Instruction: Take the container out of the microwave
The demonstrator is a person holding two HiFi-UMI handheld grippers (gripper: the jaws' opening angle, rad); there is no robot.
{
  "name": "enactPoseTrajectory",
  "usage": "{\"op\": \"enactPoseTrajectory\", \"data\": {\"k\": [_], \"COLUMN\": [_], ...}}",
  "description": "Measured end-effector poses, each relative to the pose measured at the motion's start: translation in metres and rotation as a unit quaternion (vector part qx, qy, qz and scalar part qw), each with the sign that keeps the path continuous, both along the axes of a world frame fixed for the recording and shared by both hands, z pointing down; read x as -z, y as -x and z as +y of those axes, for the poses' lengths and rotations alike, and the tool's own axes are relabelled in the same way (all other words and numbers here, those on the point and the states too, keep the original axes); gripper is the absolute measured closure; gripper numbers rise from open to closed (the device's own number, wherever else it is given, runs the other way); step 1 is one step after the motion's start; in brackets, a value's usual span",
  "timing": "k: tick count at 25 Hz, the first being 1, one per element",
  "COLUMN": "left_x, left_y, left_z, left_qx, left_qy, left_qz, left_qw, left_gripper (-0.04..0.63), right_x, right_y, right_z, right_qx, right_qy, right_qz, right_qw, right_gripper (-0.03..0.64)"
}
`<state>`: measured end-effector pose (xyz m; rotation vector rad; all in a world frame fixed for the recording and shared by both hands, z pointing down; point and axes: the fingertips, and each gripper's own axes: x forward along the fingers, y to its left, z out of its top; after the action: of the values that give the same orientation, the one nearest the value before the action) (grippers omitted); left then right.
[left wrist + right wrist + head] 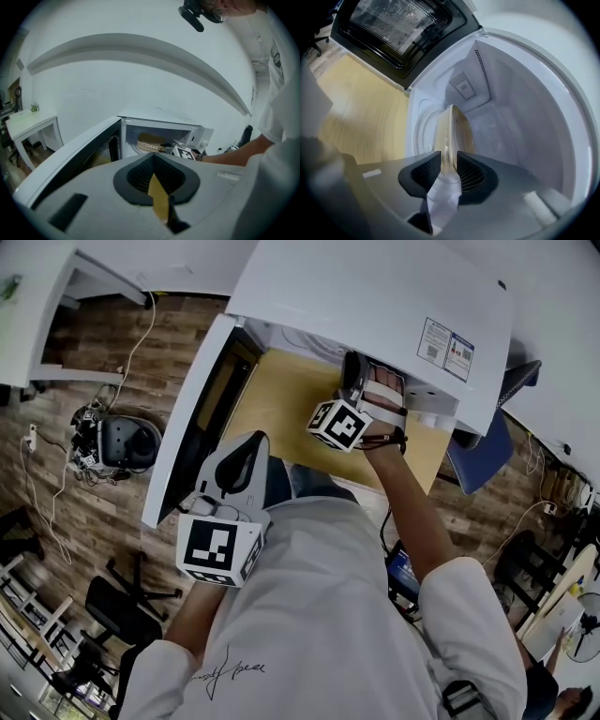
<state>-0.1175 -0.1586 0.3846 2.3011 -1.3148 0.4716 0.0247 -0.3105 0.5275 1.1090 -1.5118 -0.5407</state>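
Note:
A white microwave (375, 296) stands on a light wooden table (281, 409) with its door (202, 418) swung open to the left. My right gripper (354, 376) reaches into the cavity. Inside, a tan container (457, 131) rests over the turntable (421, 129), and my right gripper (449, 164) is shut on its near rim. The left gripper view shows the same container (151, 142) inside the microwave, with the right gripper's marker cube (185, 152) before it. My left gripper (251, 439) hangs beside the open door, its jaws (153, 161) shut on nothing. The microwave's top hides the container in the head view.
The open door (401, 28) has a dark mesh window. A blue office chair (483, 451) stands right of the table. On the wood floor to the left lie a black device (122, 442) and cables. A white desk (37, 296) sits far left.

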Motion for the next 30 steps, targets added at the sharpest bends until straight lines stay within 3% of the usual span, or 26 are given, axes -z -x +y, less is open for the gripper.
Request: {"op": "enactPoseTrajectory", "data": {"k": [7, 30], "left_x": [0.0, 0.002], "left_y": [0.002, -0.006], "left_z": [0.002, 0.008], "left_qx": [-0.001, -0.008], "left_qy": [0.001, -0.007], "left_qz": [-0.001, 0.006], "left_qw": [1.0, 0.9999], "left_gripper": [0.601, 0.601], "right_x": [0.006, 0.018], "right_y": [0.001, 0.006], "right_z": [0.001, 0.024], "right_qx": [0.0, 0.006], "right_qy": [-0.017, -0.003], "right_qz": [-0.005, -0.042], "right_qw": [1.0, 0.999], "right_gripper": [0.554, 0.558]}}
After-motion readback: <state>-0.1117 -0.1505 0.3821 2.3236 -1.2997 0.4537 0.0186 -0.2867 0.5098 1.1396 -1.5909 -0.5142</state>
